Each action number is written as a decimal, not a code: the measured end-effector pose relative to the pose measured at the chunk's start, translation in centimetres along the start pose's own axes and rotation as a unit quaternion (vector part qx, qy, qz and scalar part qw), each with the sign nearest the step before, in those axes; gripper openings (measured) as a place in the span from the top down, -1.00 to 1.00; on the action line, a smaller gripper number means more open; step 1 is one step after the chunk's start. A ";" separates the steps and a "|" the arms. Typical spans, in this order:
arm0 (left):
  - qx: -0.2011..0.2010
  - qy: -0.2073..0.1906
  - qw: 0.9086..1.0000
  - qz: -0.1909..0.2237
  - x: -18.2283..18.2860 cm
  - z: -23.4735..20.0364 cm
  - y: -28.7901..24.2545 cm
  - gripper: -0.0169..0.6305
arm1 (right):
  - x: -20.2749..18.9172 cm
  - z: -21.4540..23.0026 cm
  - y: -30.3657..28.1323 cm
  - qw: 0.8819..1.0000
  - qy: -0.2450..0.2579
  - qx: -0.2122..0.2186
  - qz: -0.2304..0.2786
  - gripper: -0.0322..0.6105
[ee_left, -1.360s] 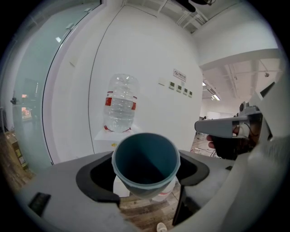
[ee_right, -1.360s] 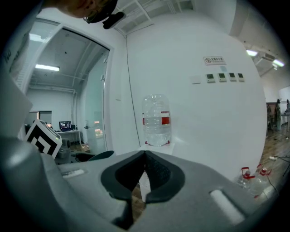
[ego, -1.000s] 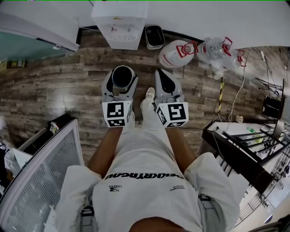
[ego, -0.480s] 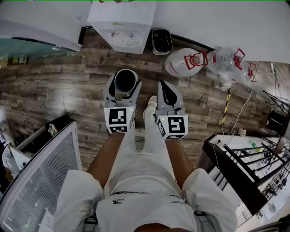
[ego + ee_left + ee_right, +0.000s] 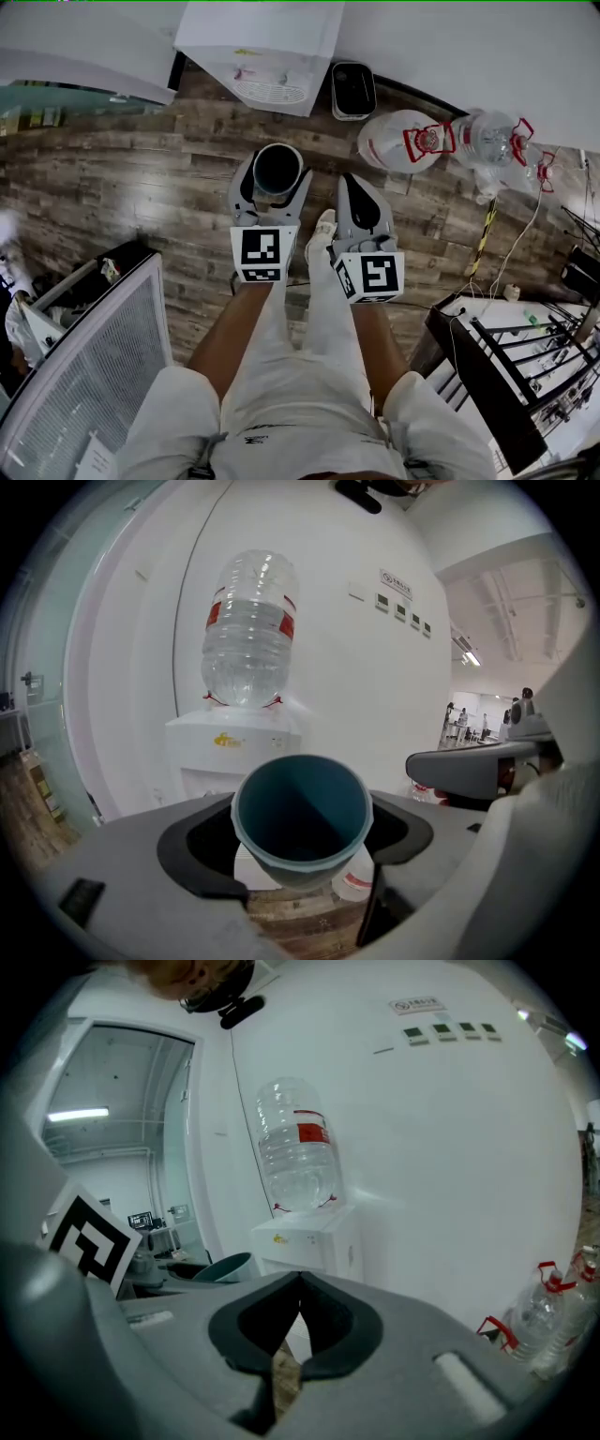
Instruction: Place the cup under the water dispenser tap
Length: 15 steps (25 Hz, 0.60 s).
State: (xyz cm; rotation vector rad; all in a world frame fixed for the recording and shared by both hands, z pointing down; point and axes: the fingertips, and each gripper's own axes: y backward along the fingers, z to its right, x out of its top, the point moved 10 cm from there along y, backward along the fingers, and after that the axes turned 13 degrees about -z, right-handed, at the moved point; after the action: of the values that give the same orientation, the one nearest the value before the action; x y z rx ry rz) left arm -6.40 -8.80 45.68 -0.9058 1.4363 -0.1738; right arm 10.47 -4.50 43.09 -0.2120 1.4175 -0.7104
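Open wood floor [image 5: 141,178] separates water dispenser [image 5: 267,47] from cup [image 5: 300,813] in left tool [image 5: 277,173].

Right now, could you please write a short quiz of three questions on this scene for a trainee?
1. True or false: the right gripper holds the cup.
2. What stands on the water dispenser? A) kettle B) clear water bottle C) box
3. What colour are the handles of the spare bottles on the floor?
Key: 1 false, the left gripper holds it; 2 B; 3 red.

Matt plastic cup [image 5: 300,813], wood-plank floor [image 5: 131,187]
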 end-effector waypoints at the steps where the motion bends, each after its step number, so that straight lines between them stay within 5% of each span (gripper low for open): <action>1: 0.001 0.000 1.000 0.000 -0.2 -0.1 -0.7 -0.18 | -0.1 0.2 -0.6 1.000 0.001 0.003 0.001 0.90; 15: 0.003 -0.004 1.000 -0.018 -3.3 -3.5 -9.1 -0.18 | -2.6 2.2 -8.0 1.000 0.003 0.022 -0.002 0.90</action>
State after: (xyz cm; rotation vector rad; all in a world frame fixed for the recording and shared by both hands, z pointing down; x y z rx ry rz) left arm -6.45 -14.40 54.31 -0.9272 1.4111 -0.2010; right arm 9.94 -9.90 49.91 -0.1778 1.4067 -0.7451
